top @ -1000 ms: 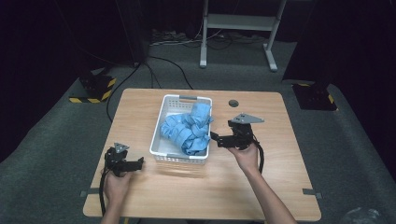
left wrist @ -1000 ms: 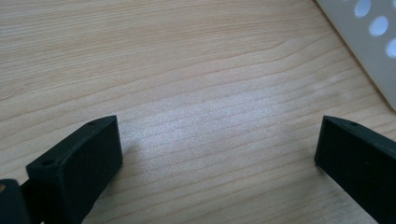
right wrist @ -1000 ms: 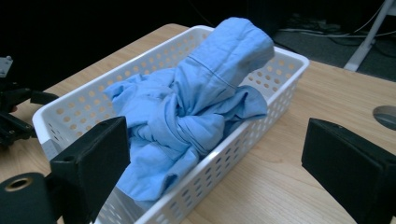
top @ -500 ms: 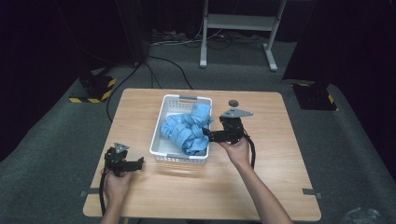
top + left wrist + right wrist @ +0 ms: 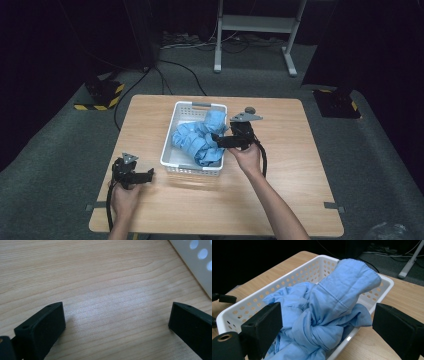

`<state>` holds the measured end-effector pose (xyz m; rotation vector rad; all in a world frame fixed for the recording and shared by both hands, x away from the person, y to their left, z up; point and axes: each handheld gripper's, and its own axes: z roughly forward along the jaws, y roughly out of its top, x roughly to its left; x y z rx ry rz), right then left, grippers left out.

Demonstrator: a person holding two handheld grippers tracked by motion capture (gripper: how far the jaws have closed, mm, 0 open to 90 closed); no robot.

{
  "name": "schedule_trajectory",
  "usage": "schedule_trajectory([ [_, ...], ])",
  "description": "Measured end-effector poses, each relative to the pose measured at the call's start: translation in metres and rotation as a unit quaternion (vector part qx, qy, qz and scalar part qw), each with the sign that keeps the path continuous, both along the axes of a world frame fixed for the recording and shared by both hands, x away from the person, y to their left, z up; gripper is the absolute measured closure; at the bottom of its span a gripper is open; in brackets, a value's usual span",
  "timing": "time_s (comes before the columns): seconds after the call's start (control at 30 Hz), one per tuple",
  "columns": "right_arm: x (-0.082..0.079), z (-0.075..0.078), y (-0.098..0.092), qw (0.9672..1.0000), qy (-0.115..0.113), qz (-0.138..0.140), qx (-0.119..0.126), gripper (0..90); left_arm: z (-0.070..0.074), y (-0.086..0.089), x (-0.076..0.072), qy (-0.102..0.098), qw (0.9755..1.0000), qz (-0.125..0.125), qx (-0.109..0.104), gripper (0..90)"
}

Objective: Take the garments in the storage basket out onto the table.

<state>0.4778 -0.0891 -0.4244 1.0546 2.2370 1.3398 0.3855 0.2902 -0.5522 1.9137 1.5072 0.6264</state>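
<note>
- While a person is working at a wooden worktop (image 5: pixel 300 165), the right tool (image 5: pixel 218 140) is hovering with jaws wide apart over the 3 o'clock rim of a white perforated basket (image 5: pixel 172 127).
- Bundled blue cloth (image 5: pixel 332 307) is filling that basket, one hemmed fold standing highest toward 12 o'clock.
- Soft and light, it is probably going to sag when lifted; that raised fold looks the likeliest hold.
- Left tool (image 5: pixel 142 176) is resting open and empty at 8 o'clock, beside the basket.

Bright tabletop, dark, perhaps grainy surroundings
</note>
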Motion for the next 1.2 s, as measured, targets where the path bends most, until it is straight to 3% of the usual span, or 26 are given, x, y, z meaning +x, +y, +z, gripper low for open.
schedule_trajectory([
  [0.3, 0.011, -0.002, 0.016, 0.9998, 0.007, 0.014, -0.011, 9.8, 0.000, 0.000, 0.000, 0.000, 1.0000, 0.000, 0.000, 1.1],
  [0.5, 0.017, -0.004, 0.023, 0.9998, 0.012, 0.015, 0.000, 12.3, 0.000, 0.000, 0.000, 0.000, 1.0000, 0.001, 0.000, 1.1],
  [0.87, 0.028, -0.010, 0.027, 0.9997, 0.023, -0.001, -0.006, 16.3, 0.000, 0.000, 0.000, 0.000, 1.0000, 0.001, 0.000, 1.1],
  [1.2, 0.034, -0.021, 0.035, 0.9992, 0.017, -0.010, -0.034, 33.3, 0.000, 0.000, 0.000, 0.000, 1.0000, 0.001, 0.000, 1.1],
])
